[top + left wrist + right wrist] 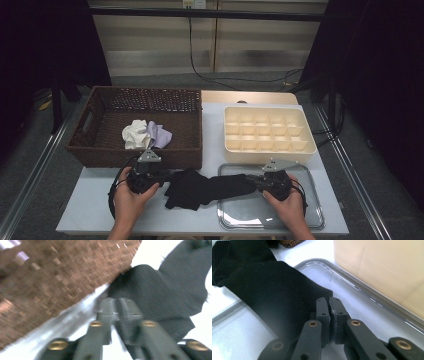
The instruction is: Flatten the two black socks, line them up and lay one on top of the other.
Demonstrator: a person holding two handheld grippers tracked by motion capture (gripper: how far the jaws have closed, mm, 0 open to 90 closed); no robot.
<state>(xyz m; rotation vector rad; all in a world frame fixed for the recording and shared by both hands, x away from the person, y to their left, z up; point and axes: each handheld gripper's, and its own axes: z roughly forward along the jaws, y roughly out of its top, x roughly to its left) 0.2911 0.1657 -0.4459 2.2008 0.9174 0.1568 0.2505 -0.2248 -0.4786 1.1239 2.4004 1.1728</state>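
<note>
The black sock lies across the tabletop and the clear tray's rim. The right tongs pinch its edge, jaws closed. In the blurred left gripper view, the left tongs look nearly closed at the cloth; whether they grip it is unclear.

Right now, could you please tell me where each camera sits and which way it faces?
High view: above the person's side, facing forward and down on the wicker basket, divided box, both hands.
Left gripper view: rides the left claw, facing the black sock beside the basket.
Right gripper view: rides the right claw, clamped on the sock over the clear tray.
Shared: the sock.
</note>
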